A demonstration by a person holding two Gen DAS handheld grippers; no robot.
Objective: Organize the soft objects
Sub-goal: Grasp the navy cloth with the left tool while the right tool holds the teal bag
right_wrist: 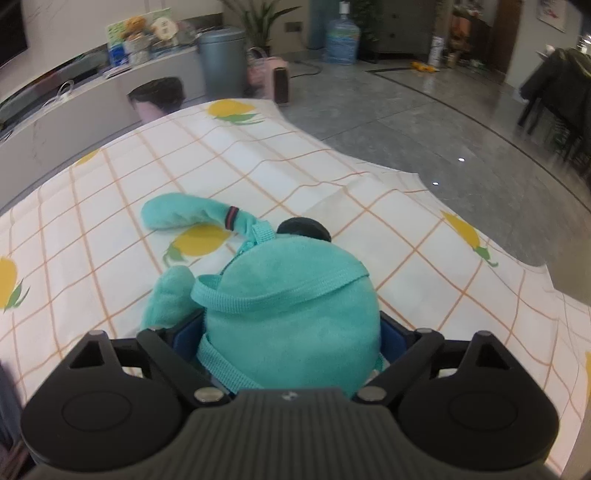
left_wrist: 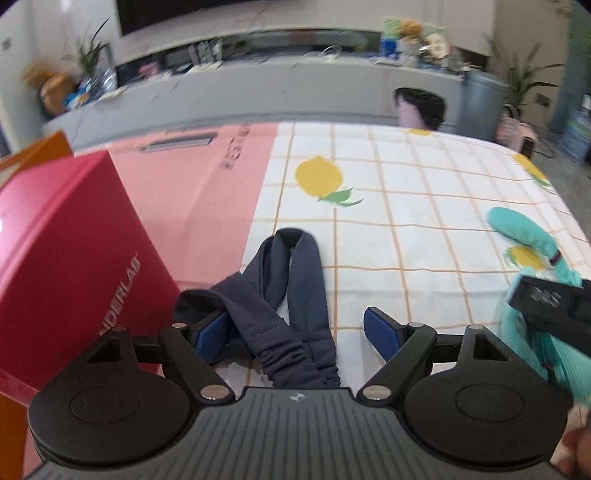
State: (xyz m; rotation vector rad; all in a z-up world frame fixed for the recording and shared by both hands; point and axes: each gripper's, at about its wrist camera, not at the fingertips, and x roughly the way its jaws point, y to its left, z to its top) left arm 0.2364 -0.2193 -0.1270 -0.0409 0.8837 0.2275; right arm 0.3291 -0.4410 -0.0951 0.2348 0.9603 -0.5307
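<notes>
A home living room.
Wall television (left_wrist: 229,14), potted plants (right_wrist: 262,18), a water jug (right_wrist: 343,37), lemon-print tablecloth (right_wrist: 295,162).

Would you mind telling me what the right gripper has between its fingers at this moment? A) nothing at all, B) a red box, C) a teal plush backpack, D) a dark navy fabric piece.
C: in the right wrist view the right gripper has its blue pads pressed against both sides of the teal plush backpack, while the navy fabric piece lies on the tablecloth between the left gripper's open fingers.
</notes>
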